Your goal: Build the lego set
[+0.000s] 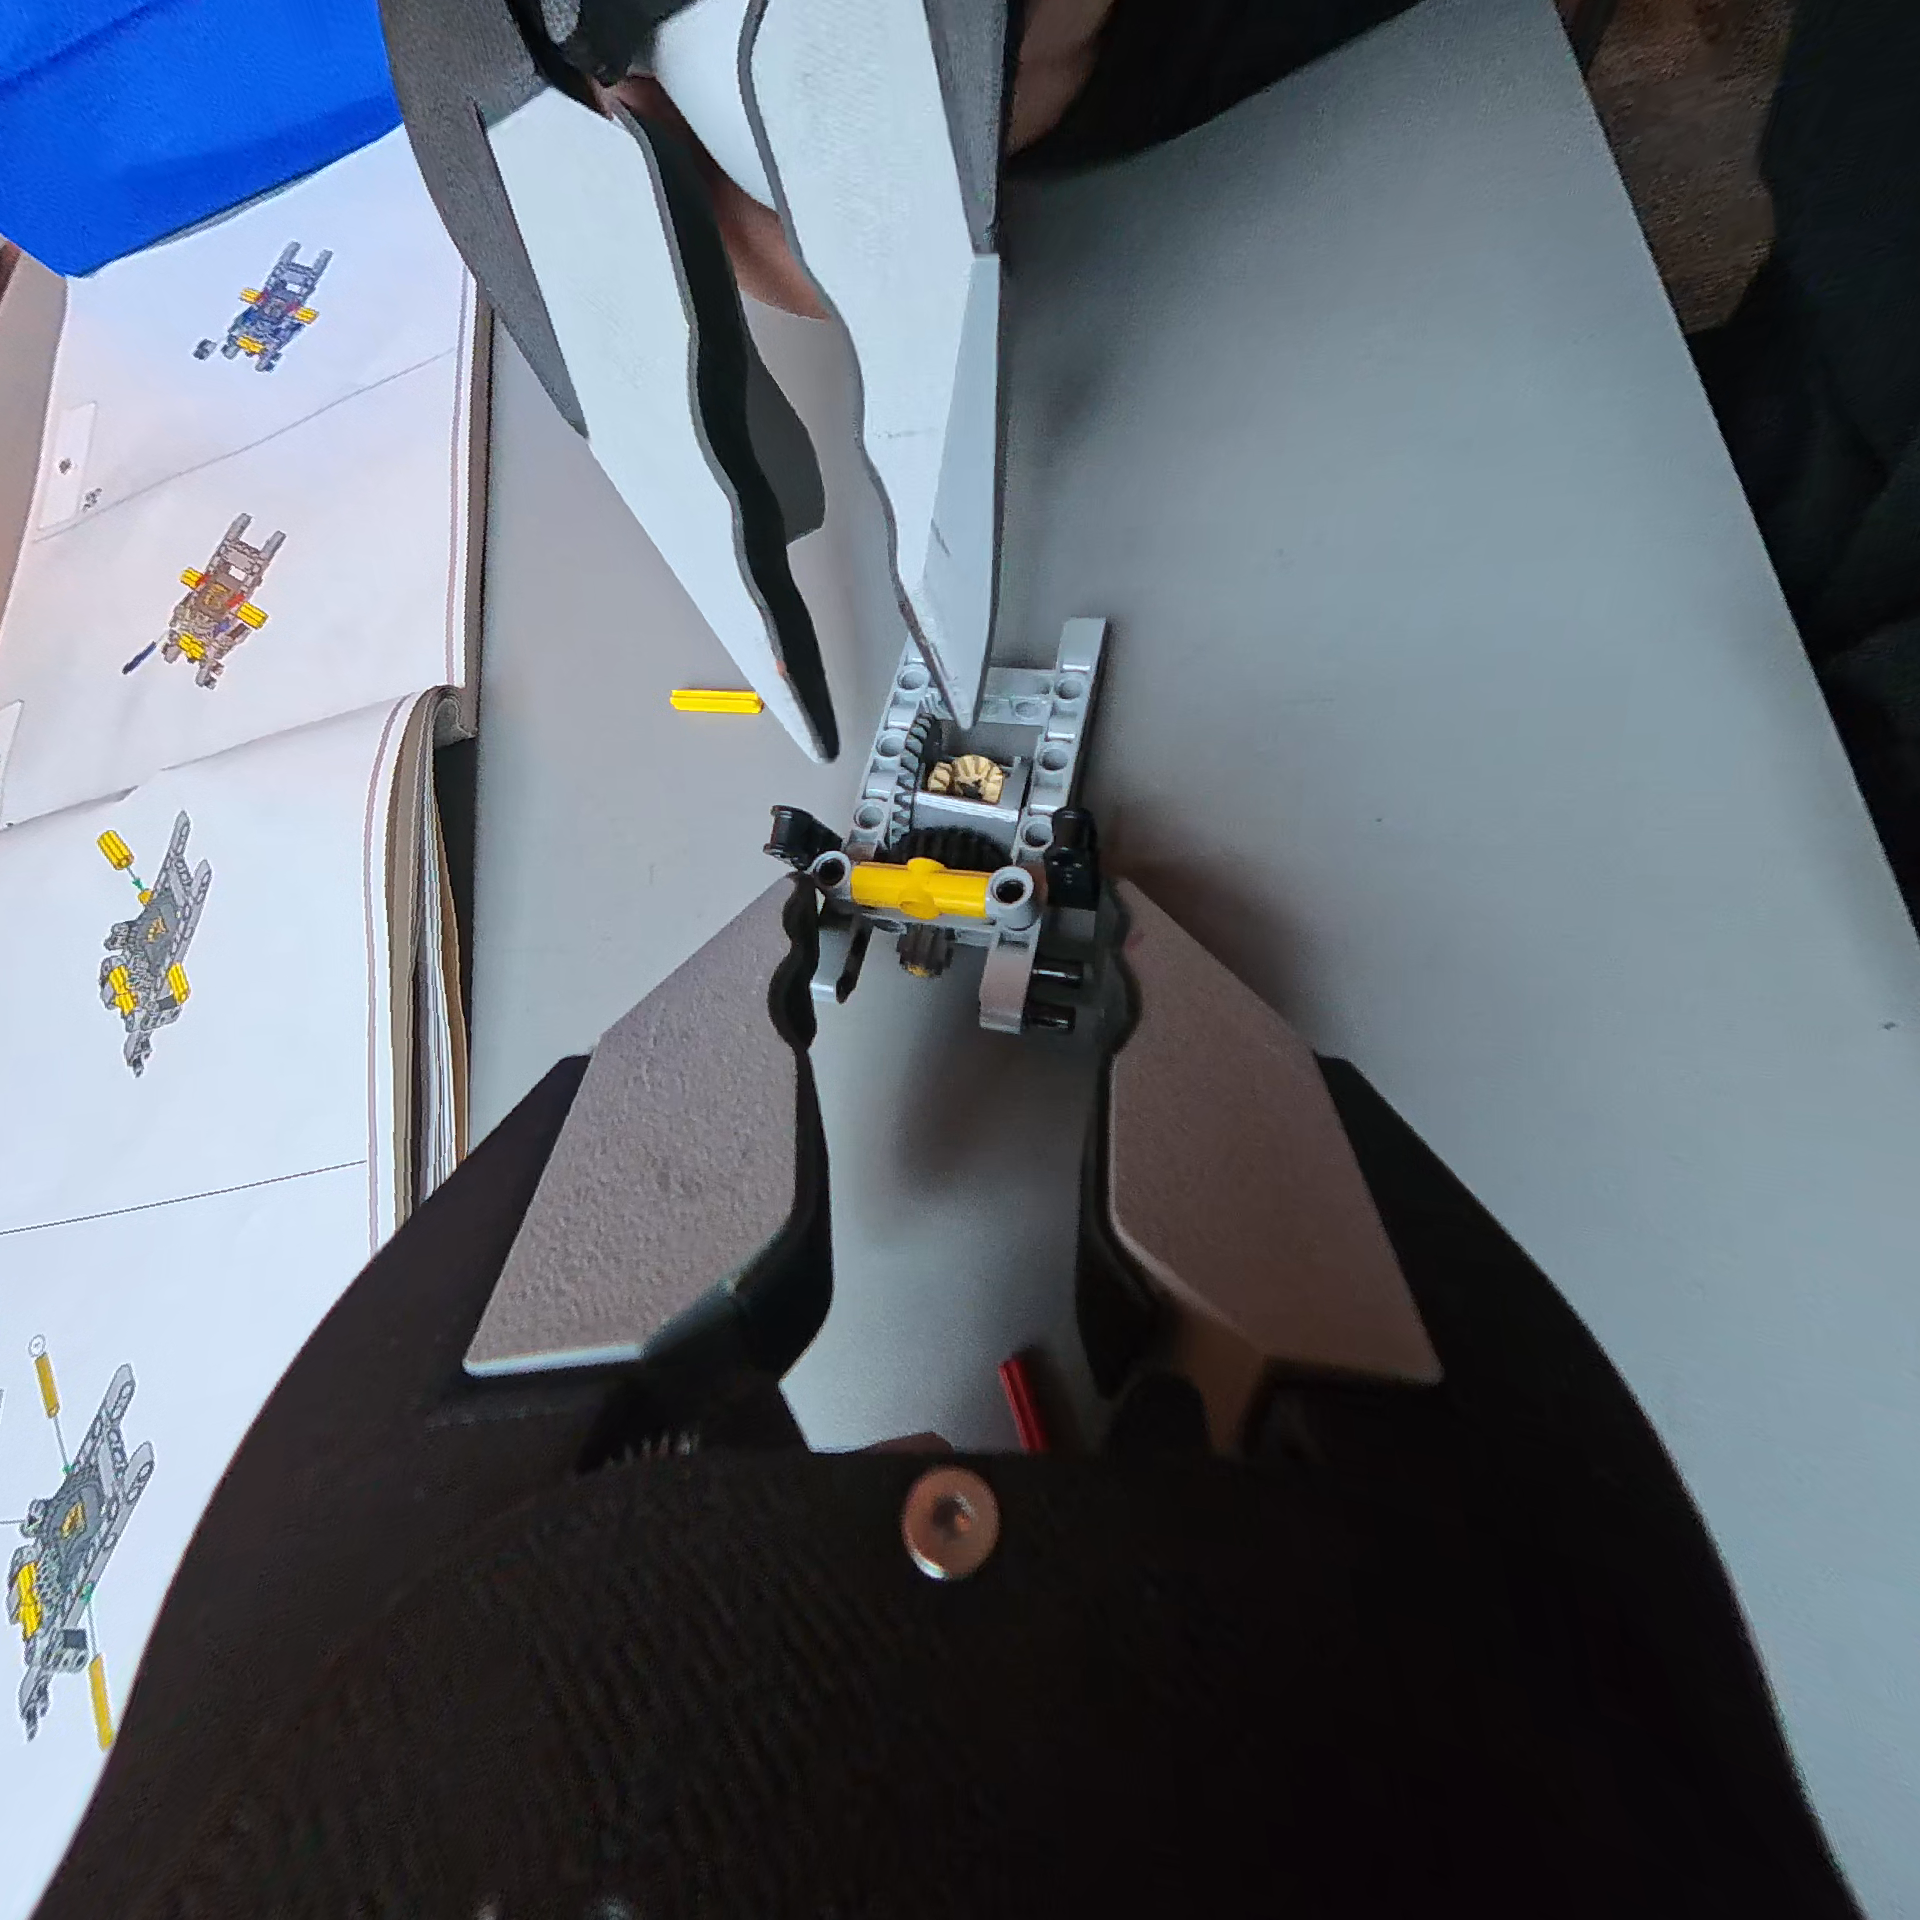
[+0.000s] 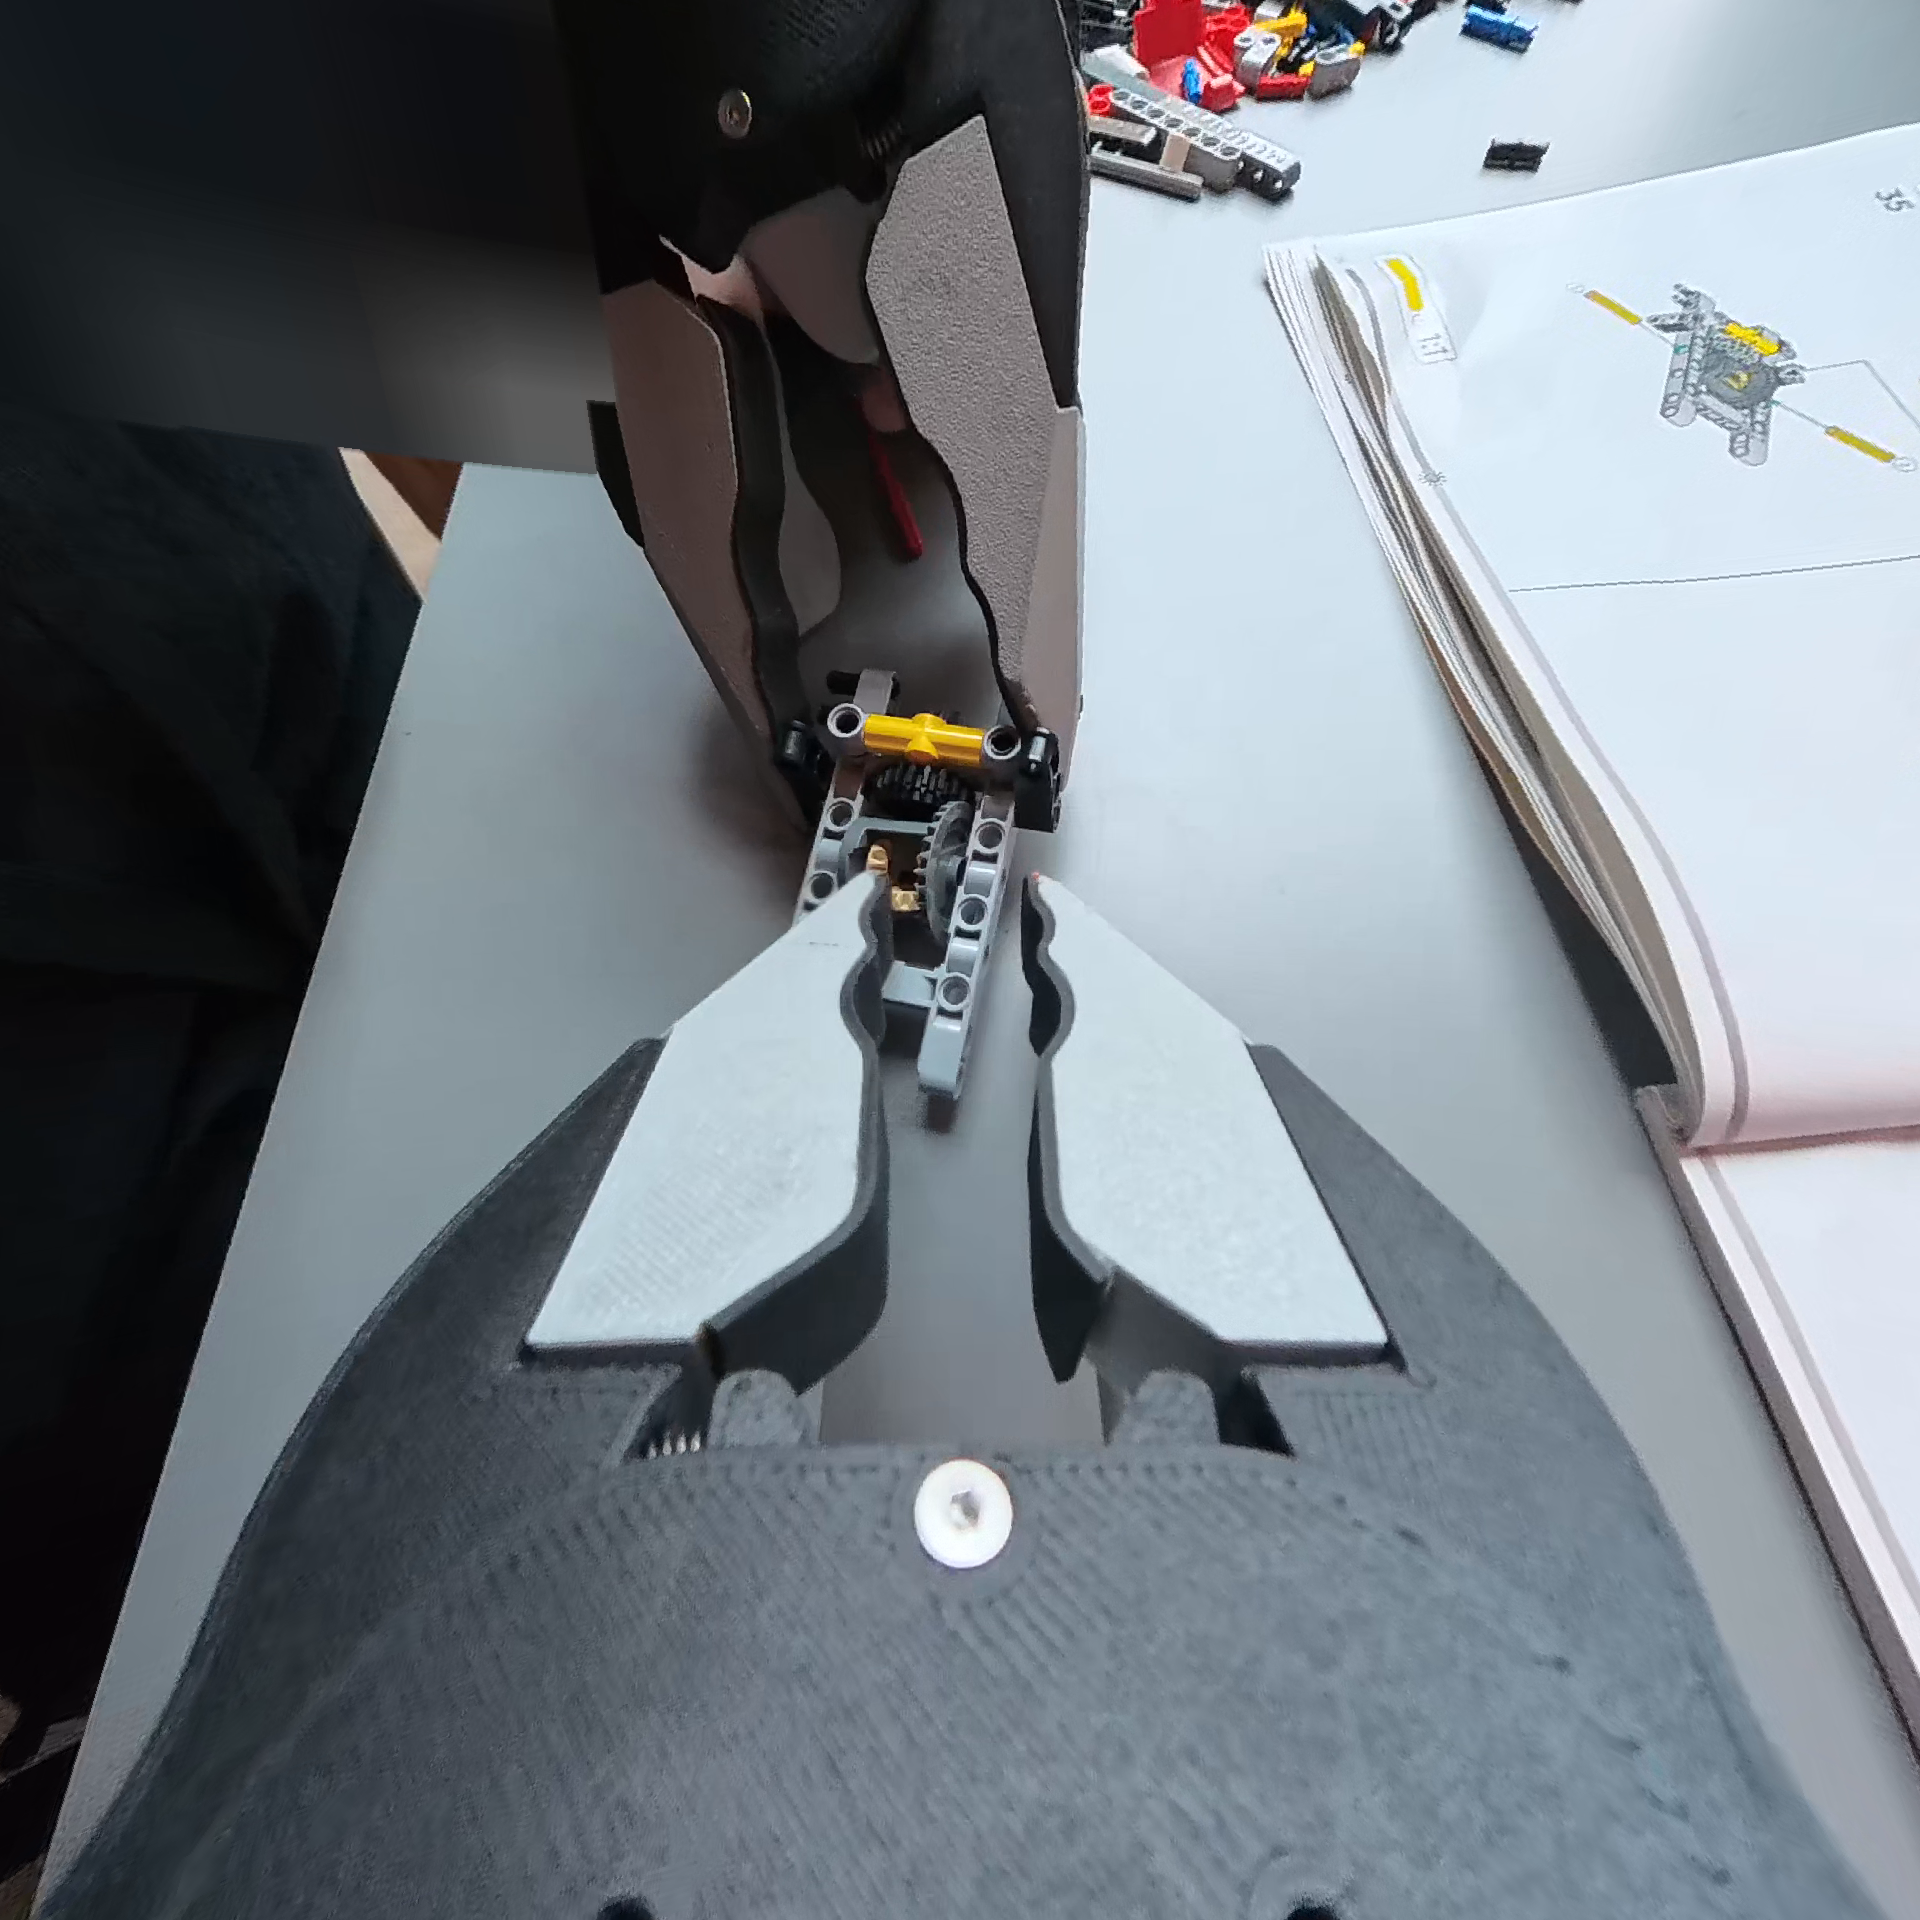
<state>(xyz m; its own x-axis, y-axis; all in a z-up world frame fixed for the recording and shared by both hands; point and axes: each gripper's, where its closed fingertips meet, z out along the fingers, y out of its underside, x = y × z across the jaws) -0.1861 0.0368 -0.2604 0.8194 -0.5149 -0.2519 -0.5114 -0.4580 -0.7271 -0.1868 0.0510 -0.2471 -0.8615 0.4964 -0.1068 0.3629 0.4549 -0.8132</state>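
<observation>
Left gripper (image 1: 951,951): clamped on the near end of the lego assembly (image 1: 971,831), centre of frame, resting on the grey table (image 1: 1351,623).
Right gripper (image 2: 951,899): jaws apart, one fingertip inside the frame by the gears.
Loose parts: yellow axle (image 1: 717,701) left of centre; red axle (image 1: 1021,1405) lower centre; brick pile (image 2: 1247,83) upper right.
Instruction booklet (image 1: 208,727): open, left edge.
Containers: none distinguishable.
</observation>
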